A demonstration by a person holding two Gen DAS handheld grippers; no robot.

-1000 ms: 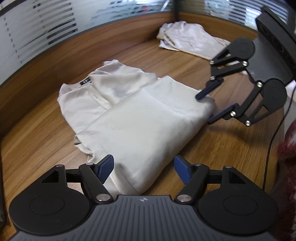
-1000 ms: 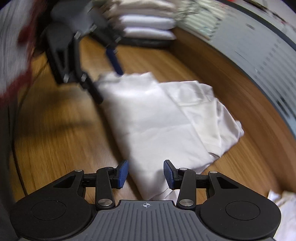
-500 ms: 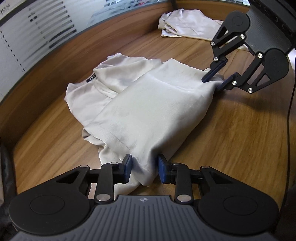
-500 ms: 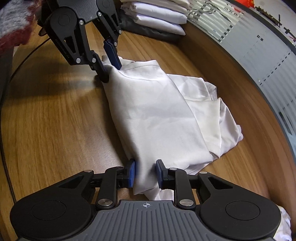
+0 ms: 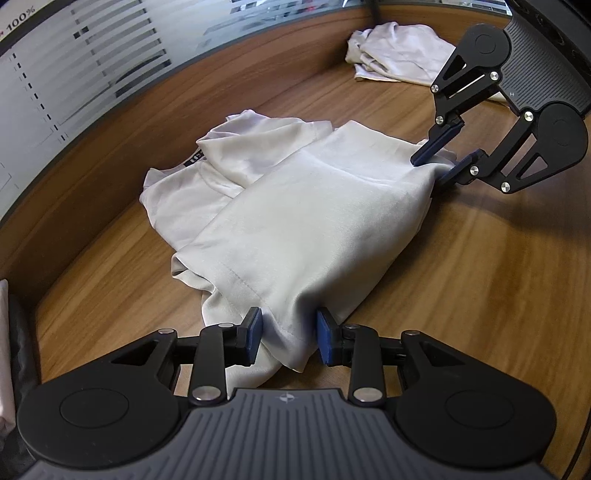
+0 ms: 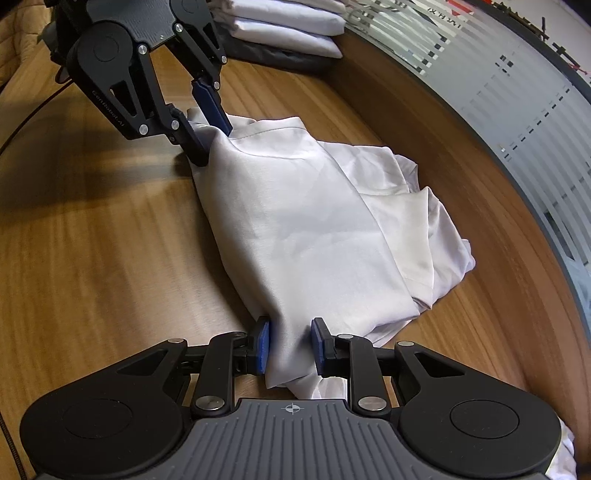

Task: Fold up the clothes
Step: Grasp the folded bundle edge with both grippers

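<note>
A cream-white shirt (image 5: 314, 221) lies partly folded on the wooden table (image 5: 480, 277), its collar label toward the wall. My left gripper (image 5: 288, 334) grips one near corner of the shirt's folded edge; cloth is bunched between its blue pads, and the jaws are opening slightly. My right gripper (image 5: 432, 166) pinches the far corner of the same edge. In the right wrist view the shirt (image 6: 314, 229) runs from my right gripper (image 6: 290, 345), shut on the fabric, to my left gripper (image 6: 212, 146) at the other corner.
A crumpled pale garment (image 5: 399, 55) lies at the table's far end. A stack of folded white clothes (image 6: 288, 22) sits on dark cloth by the frosted glass partition (image 6: 517, 110). More white fabric (image 6: 569, 454) lies at the near right. A cable (image 6: 22, 122) crosses the table.
Both grippers have come down onto the shirt's near edge and closed on its two corners. The edge is now bunched between the pads at each end.
</note>
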